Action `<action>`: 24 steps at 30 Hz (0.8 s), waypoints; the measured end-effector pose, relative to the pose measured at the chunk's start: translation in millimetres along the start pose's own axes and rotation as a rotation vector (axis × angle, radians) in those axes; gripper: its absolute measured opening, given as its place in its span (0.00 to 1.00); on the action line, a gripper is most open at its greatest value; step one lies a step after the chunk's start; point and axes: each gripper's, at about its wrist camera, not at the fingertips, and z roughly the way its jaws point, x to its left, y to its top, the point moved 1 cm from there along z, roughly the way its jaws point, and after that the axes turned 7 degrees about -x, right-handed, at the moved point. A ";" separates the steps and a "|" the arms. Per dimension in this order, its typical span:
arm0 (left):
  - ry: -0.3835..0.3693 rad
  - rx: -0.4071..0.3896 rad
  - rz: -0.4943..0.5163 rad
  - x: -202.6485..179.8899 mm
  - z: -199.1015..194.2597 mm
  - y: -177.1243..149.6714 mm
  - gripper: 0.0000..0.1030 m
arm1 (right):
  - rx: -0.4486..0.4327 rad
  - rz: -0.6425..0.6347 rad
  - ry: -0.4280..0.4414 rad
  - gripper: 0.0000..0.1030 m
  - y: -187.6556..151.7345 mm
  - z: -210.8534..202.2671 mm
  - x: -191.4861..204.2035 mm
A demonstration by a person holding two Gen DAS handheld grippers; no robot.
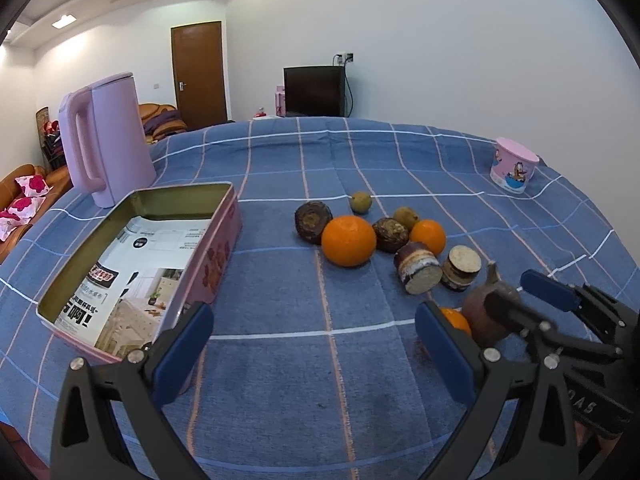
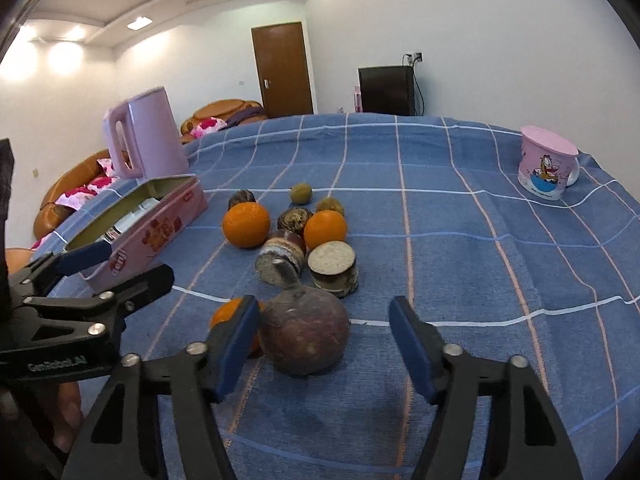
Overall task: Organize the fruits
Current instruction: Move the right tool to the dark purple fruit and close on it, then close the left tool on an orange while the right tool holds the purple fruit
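A pink tin box (image 1: 216, 252) lined with printed paper lies open at the left; it also shows in the right wrist view (image 2: 160, 228). Fruits sit grouped mid-table: a big orange (image 1: 349, 241), a smaller orange (image 1: 428, 236), dark round fruits (image 1: 313, 222), two cut cylinders (image 1: 418, 267), small greenish fruits (image 1: 361, 202). A large purple-brown round fruit (image 2: 305, 330) lies between my right gripper's (image 2: 320, 344) open fingers, the left pad touching or nearly touching it. A small orange (image 2: 228, 316) sits behind that pad. My left gripper (image 1: 314, 354) is open and empty, beside the tin.
A pink kettle (image 1: 104, 140) stands at the back left. A pink cartoon mug (image 2: 546, 164) stands at the back right. The blue checked cloth (image 1: 320, 168) covers the table. Sofas with cushions lie beyond the left edge.
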 end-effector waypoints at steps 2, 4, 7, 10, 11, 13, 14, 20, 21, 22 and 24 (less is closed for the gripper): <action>-0.002 0.000 0.001 0.1 0.0 -0.1 1.00 | 0.003 -0.003 -0.011 0.57 0.4 0.8 0.2; -0.002 -0.003 0.008 -1.2 -0.2 -0.5 1.00 | 0.021 -0.011 -0.011 0.57 0.1 4.4 2.1; -0.004 -0.007 0.015 -2.8 -0.6 -0.8 1.00 | 0.038 -0.026 -0.034 0.57 -0.3 8.0 4.2; -0.004 -0.009 0.021 -4.2 -0.9 -1.0 1.00 | 0.064 0.002 -0.058 0.57 -0.2 12.1 -2.5; -0.006 -0.008 0.019 -4.3 -1.0 -1.1 1.00 | 0.074 0.020 -0.065 0.57 -0.8 13.2 -5.8; -0.006 -0.008 0.019 -5.5 -0.9 -1.2 1.00 | 0.105 0.048 -0.074 0.57 -1.5 17.5 -10.5; -0.008 -0.006 0.021 -6.8 -0.5 -1.2 1.00 | 0.121 0.051 -0.076 0.57 -2.1 20.0 -11.5; -0.035 -0.007 0.053 -21.1 -1.3 -1.6 1.00 | 0.118 0.084 -0.048 0.50 -2.3 20.2 -16.4; -0.046 -0.007 0.060 -24.3 -1.3 -1.7 1.00 | 0.099 0.090 -0.053 0.50 -1.8 17.0 -17.4; -0.051 -0.006 0.066 -26.3 -1.3 -2.1 1.00 | 0.084 0.094 -0.061 0.50 -1.8 13.3 -18.3; -0.058 -0.003 0.082 -32.1 -0.5 -2.3 0.99 | 0.062 0.036 -0.142 0.50 -1.5 7.3 -15.8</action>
